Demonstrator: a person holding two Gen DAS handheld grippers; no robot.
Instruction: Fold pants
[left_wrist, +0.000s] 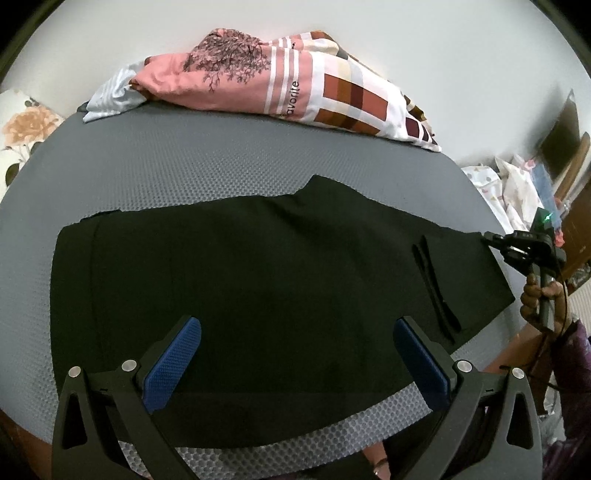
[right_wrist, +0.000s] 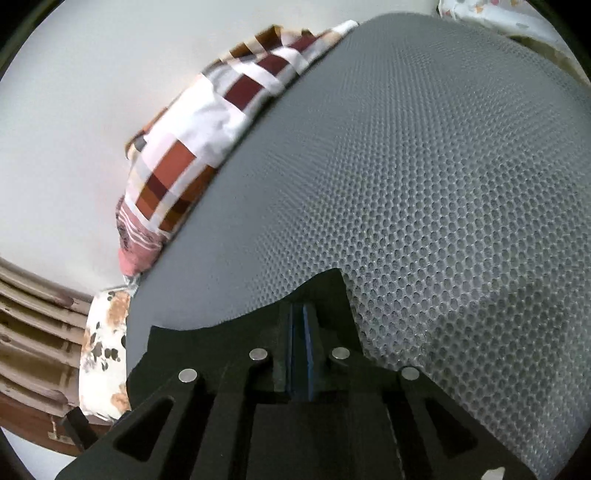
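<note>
We judge the fold early: black pants (left_wrist: 240, 280) lie spread; right tool (right_wrist: 301, 314) pinches one corner, left tool (left_wrist: 295, 354) gapes wide, empty.

Both grippers are matte black plastic, the left gripper (left_wrist: 295, 363) with textured blue finger pads (left_wrist: 173, 363) and round silver pins along its linkage. The right gripper (right_wrist: 301, 354) matches (a green light glows on its housing). A purple sleeve (left_wrist: 576, 354) covers the right arm.
</note>
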